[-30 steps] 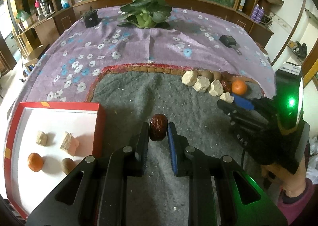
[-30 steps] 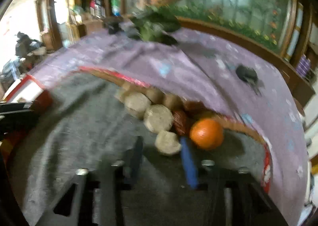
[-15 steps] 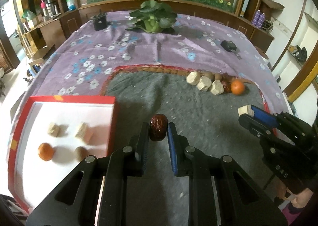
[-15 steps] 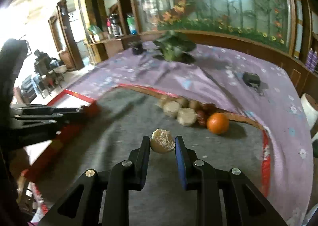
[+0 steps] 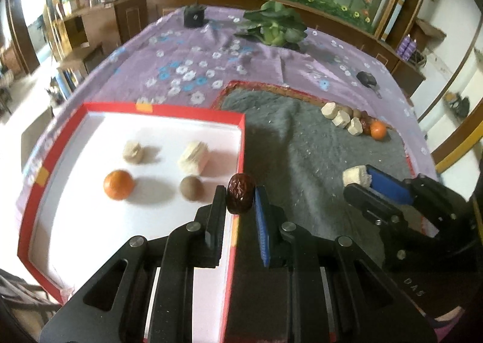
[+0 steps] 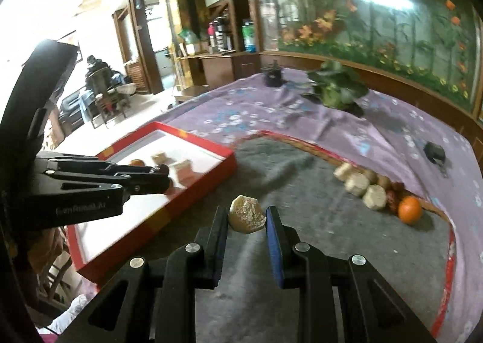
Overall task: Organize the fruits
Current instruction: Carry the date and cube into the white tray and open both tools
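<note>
Our left tongs [image 5: 240,195], clamped on the red date [image 5: 240,197], have now slid from the grey mat [image 5: 302,156] to the red tray [image 5: 238,144] rim. Our right tongs [image 6: 246,217], gripping a pale chunk [image 6: 247,217], trail over the mat, so both pieces look ready for the tray, while the far row of fruit [image 5: 353,124] waits.

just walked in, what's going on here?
A person is sorting fruit with two handheld grippers. The left gripper holds a red date at the edge of the red tray, which has four pieces in it. The right gripper holds a pale chunk above the grey mat.
</note>
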`<state>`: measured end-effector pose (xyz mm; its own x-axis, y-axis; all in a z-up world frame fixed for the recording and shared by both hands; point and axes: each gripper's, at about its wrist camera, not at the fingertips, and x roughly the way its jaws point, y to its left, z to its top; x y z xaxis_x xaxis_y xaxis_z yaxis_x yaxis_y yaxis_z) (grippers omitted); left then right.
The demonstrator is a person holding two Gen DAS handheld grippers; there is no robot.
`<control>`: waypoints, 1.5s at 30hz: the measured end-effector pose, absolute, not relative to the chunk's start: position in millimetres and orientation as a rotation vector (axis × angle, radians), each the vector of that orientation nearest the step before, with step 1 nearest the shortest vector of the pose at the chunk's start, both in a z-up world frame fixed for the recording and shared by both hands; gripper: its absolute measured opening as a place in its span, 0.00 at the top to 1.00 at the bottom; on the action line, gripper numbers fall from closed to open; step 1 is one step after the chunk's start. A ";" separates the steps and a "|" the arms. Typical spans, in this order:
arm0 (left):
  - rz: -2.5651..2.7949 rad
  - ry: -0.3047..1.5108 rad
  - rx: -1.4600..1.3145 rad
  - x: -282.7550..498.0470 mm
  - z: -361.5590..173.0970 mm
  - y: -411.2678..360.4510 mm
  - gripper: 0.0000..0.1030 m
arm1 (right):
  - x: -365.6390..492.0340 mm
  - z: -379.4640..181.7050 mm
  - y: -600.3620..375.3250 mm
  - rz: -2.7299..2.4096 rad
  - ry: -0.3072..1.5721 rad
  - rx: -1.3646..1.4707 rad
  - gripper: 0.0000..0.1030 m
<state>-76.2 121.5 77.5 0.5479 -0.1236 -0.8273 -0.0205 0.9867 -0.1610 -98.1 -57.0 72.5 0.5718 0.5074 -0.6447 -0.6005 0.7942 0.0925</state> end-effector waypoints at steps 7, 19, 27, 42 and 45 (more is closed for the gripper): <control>-0.023 1.000 -0.210 -92.0 74.6 154.1 0.83 | -107.6 76.9 -17.2 0.733 0.696 -0.186 0.76; 0.054 1.026 -0.213 -99.0 55.9 189.1 0.83 | -107.1 67.8 42.1 0.846 0.737 -0.246 0.76; 0.104 1.058 -0.201 -99.3 41.3 203.3 0.83 | -101.8 49.6 75.4 0.910 0.801 -0.309 0.76; 0.167 1.071 -0.154 -92.0 31.0 206.1 0.70 | -86.7 28.5 85.7 0.877 0.852 -0.341 0.70; 0.184 1.054 -0.174 -94.5 34.5 209.6 0.54 | -89.4 34.3 79.7 0.891 0.840 -0.318 0.65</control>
<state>-94.5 209.6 34.5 0.4819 0.0670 -0.8737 -0.2332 0.9709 -0.0542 -89.4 79.7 34.3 0.3451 0.5548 -0.7570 -0.7880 0.6094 0.0875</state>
